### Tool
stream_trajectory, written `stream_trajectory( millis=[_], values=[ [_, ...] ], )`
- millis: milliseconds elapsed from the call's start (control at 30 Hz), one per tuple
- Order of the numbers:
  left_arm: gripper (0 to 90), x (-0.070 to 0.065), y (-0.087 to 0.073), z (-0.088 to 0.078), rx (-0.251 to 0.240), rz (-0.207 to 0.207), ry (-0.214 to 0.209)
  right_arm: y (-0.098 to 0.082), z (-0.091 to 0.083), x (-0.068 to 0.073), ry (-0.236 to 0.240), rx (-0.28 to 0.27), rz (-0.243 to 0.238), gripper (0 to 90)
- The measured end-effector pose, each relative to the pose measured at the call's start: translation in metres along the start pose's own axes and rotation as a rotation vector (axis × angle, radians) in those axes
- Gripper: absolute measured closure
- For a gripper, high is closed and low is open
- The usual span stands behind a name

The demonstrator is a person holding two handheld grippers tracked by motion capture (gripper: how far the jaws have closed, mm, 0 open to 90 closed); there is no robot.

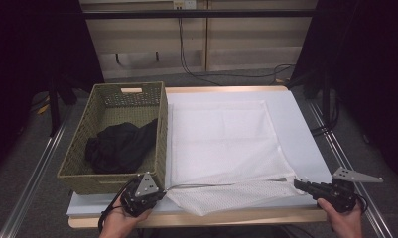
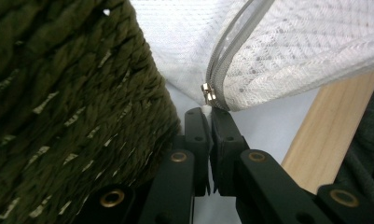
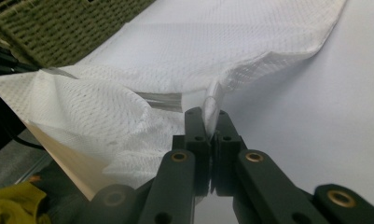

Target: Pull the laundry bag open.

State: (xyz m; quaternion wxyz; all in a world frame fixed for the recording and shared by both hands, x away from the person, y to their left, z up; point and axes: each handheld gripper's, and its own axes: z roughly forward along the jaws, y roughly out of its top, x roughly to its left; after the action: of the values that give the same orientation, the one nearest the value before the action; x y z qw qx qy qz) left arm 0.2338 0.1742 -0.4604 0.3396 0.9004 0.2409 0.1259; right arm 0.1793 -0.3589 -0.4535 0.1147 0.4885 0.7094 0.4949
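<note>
Your left hand-held gripper (image 1: pixel 163 191) pinches the white mesh laundry bag (image 1: pixel 226 148) at its zipper end; your right hand-held gripper (image 1: pixel 298 184) pinches the opposite near corner. Bag lies on the tabletop (image 1: pixel 305 129) beside the wicker basket (image 1: pixel 159 134). Left gripper view shows the zipper pull (image 2: pixel 208 93); high view shows black clothing (image 1: pixel 119 146) in the basket

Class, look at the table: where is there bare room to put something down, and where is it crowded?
Bare table runs along the right of the white mesh zip bag and in a narrow strip behind it. The left side is taken by the olive woven basket holding black cloth; the front edge is crowded by both claws pinching the bag.
</note>
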Motion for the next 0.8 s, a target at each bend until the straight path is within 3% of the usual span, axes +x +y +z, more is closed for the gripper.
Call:
stream_trajectory(
  millis=[200,300,400,500,600,667,800],
  values=[
    [86.4,-0.002,-0.001,0.003,-0.007,-0.003,-0.015,-0.012,-0.002,0.001,-0.009,0.062,-0.005,87.4],
    [86.3,-0.005,0.0,0.003,-0.018,-0.03,-0.023,-0.014,0.001,0.002,-0.012,0.083,-0.012,87.0],
    [85.7,-0.008,0.0,0.004,-0.007,-0.005,-0.015,-0.017,0.006,0.001,-0.022,0.106,-0.028,85.6],
    [83.9,-0.006,-0.003,0.006,0.0,-0.009,-0.015,-0.018,0.008,-0.001,-0.031,0.12,-0.026,83.8],
    [80.0,-0.007,-0.003,0.007,-0.005,-0.035,-0.013,-0.018,0.011,-0.001,-0.025,0.132,-0.025,80.3],
    [75.8,-0.007,-0.003,0.006,-0.007,-0.019,-0.004,-0.019,0.012,-0.001,-0.031,0.137,-0.015,75.9],
    [68.3,-0.008,-0.005,0.003,-0.03,-0.038,-0.012,-0.017,0.011,-0.003,-0.047,0.118,0.001,65.3]
  ],
)
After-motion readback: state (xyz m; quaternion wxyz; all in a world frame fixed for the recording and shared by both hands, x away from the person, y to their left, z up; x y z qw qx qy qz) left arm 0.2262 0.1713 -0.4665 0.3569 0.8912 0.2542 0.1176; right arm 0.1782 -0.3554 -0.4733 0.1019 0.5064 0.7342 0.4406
